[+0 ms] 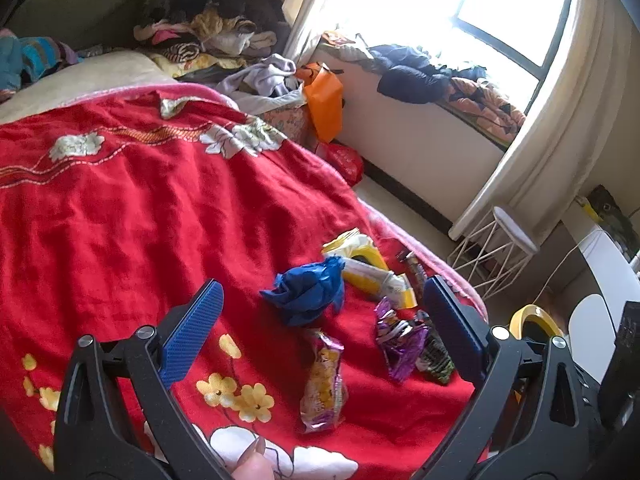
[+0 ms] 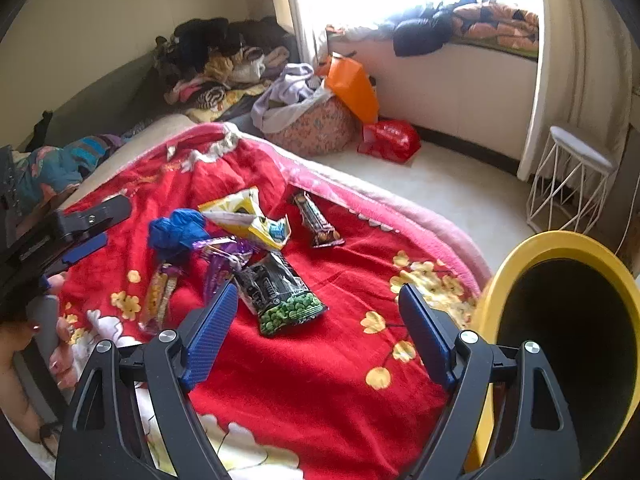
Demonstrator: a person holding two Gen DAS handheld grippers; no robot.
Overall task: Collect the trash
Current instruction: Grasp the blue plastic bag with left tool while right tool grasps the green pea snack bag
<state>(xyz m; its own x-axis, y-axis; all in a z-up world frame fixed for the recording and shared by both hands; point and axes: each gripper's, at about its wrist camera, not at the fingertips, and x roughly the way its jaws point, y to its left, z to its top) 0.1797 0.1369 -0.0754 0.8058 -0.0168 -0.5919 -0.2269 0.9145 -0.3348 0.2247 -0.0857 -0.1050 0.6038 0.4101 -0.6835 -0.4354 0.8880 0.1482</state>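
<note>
**Reporter:** Red blanket (image 2: 304, 380), a scatter of wrappers. What is your target?

**Gripper-holder:** The trash sits mid-blanket. The black pea packet (image 2: 280, 296) lies nearest my right gripper (image 2: 318, 334), just ahead of its left pad. Beyond the pea packet: a purple foil wrapper (image 2: 224, 258), a crumpled blue bag (image 2: 178, 232), a yellow-and-white pouch (image 2: 248, 220) and a dark snack bar wrapper (image 2: 318, 220). A long pink-and-yellow packet (image 1: 323, 384) lies ahead of my left gripper (image 1: 320, 330).

**Reporter:** And your jaws?

**Gripper-holder:** Both pairs stand wide apart, nothing between the pads. The yellow bin (image 2: 560, 248), dark inside, stands off the blanket's edge on the pea packet's right.

**Reporter:** What could go wrong?

**Gripper-holder:** In my judgement, the foil is thin, glossy and crinkled; flat packets on soft, rumpled cloth give the pads little edge to bite, so I might pinch blanket along with wrapper, or have a slick packet slide out. The purple wrapper overlaps the pea packet's far end, so lifting one may drag the other. The blue bag is loose film, likely to unfurl and snag.
</note>
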